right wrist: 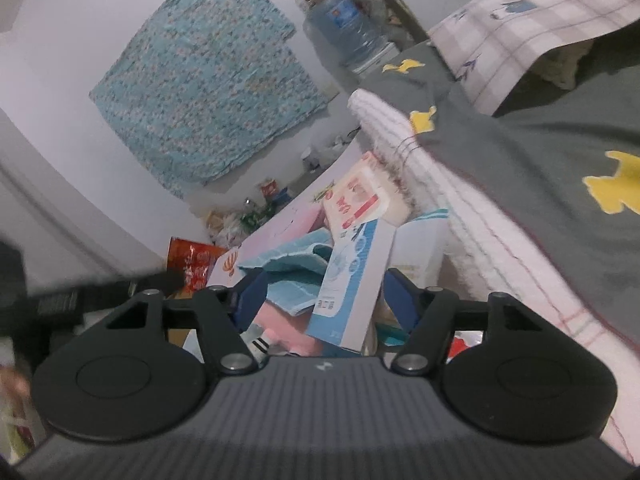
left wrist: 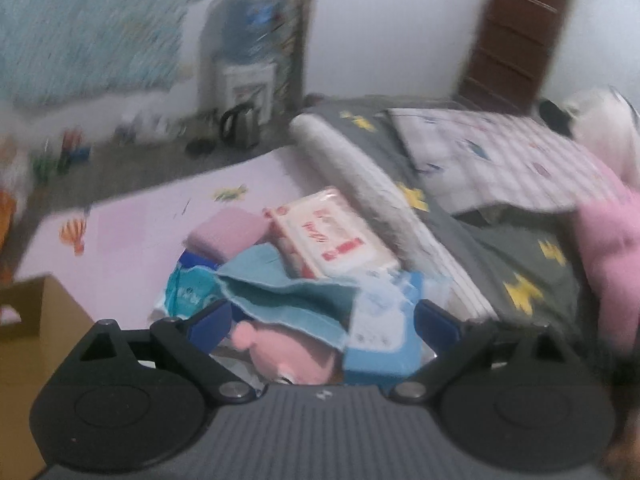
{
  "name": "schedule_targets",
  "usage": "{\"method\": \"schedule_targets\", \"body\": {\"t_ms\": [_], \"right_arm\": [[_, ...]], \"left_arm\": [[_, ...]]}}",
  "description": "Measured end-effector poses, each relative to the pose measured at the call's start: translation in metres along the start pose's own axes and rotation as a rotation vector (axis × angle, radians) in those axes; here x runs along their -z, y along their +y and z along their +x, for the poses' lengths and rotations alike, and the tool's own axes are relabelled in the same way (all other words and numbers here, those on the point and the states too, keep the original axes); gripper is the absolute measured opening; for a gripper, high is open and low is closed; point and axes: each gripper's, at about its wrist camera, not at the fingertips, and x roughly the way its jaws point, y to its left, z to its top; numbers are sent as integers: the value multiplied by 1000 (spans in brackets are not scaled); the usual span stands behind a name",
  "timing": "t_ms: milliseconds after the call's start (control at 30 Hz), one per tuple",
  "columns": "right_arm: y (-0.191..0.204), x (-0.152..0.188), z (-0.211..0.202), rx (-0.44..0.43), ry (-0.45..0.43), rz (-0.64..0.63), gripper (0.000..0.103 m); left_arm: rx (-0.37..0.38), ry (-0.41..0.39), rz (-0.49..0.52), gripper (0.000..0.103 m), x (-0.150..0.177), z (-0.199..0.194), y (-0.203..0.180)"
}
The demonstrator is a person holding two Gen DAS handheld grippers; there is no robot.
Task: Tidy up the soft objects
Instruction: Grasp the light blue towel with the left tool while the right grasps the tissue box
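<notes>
Soft goods lie heaped on the pink mat [left wrist: 132,216] beside the bed: teal cloth [left wrist: 280,296], pink plush [left wrist: 288,356], wipes pack [left wrist: 332,236], blue-white pack [right wrist: 352,276]. Left gripper [left wrist: 324,320] is spread, holding nothing. Right gripper [right wrist: 324,300] brackets the blue-white pack, contact unclear. Cloth likely limp and light; pinch a fold. Packs squashy, perhaps slippery; grip across the narrow edge.

A home bedroom (lived-in): bed [right wrist: 540,152], kettle [left wrist: 240,126], water cooler [left wrist: 250,52].
</notes>
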Motion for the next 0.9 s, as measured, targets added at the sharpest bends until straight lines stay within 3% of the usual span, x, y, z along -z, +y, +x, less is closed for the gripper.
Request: {"method": "schedule_targets", "body": {"t_ms": [233,333,400,500,633,900], "right_arm": [[3,5,35,8,89,5,64],[4,2,51,21,136,15,63],[2,0,58,27,175,41,56],[-1,-2,64,46,209,64,54],[-6,-3,73,53,242,99,54],[-21,-2,99,82,296,191,55]], "left_arm": [[13,165,-244,93,-31,63,55],[-12,198,-279,88,-34,84,66],[-18,217,-299,82,-36,97,70],[-1,243,-329,70,-36,110,73],[16,253,-357,65,-34,121,74],[25,248,-366,24,-31,129,78]]}}
